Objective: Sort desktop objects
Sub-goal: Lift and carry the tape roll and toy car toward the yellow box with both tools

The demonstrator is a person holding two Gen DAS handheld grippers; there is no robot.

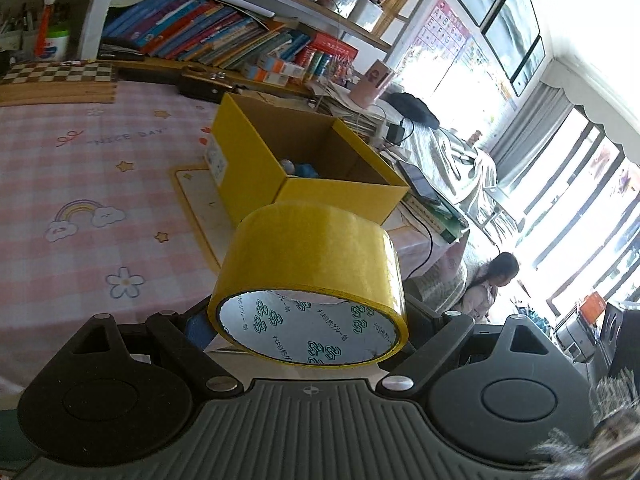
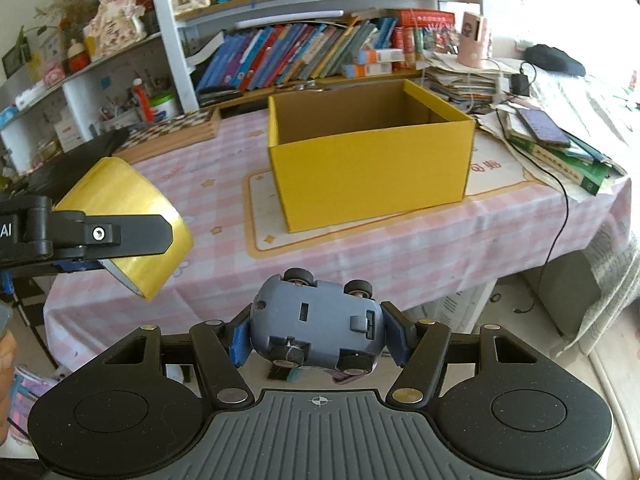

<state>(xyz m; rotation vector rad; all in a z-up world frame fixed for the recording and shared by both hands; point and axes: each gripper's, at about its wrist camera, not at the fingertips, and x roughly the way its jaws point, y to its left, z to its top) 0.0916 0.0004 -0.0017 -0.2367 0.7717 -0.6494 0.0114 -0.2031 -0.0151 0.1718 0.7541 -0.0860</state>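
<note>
Yellow tape roll (image 1: 308,280) gripped in our left tongs (image 1: 308,332); upturned grey toy car (image 2: 316,324) clamped in our right tongs (image 2: 318,336). Both are short of the yellow box (image 2: 372,172) on the table (image 2: 400,256). Box holds some items; we judge both drops pending.

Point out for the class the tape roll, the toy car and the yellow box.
tape roll (image 1: 308,264): left wrist view, its yellow outer band.
toy car (image 2: 316,320): right wrist view, its grey underside.
yellow box (image 2: 372,172): right wrist view, its near wall.

Crowded bookshelves (image 2: 304,52) behind the table (image 2: 360,264) — bright windows (image 1: 580,184) beside.
</note>
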